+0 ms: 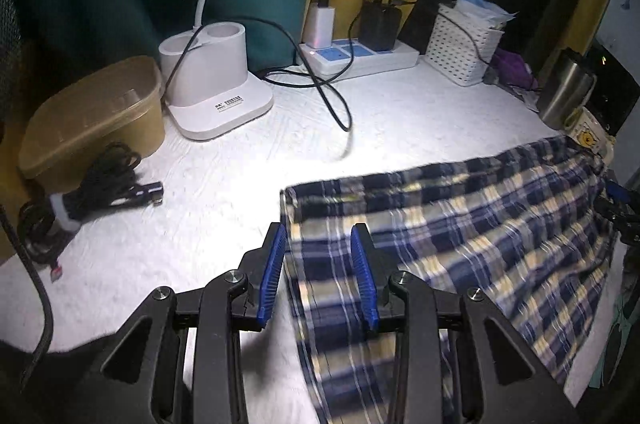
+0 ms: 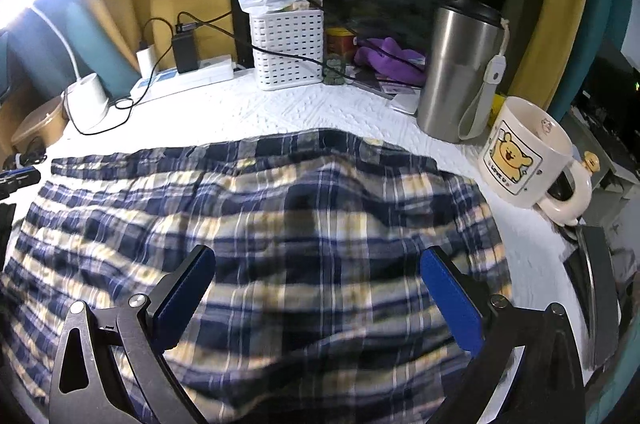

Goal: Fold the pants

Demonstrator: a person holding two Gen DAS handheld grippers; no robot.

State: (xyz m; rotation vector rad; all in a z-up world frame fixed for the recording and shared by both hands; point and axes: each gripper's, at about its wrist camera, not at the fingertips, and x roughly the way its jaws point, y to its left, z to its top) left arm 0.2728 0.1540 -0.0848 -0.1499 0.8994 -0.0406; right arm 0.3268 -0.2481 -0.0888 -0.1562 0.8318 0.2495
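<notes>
The blue, white and yellow plaid pants lie spread across the white table cover, and they fill the lower half of the right wrist view. My left gripper hovers over the pants' left edge. Its blue pads stand apart, with cloth showing in the gap below them and no pinch visible. My right gripper is wide open above the middle of the pants, and its pads hold nothing. The picture is blurred by motion.
On the left are a tan lidded box, a bundled black cable and a white lamp base. A power strip and a white basket stand at the back. A steel tumbler and a bear mug stand at the right.
</notes>
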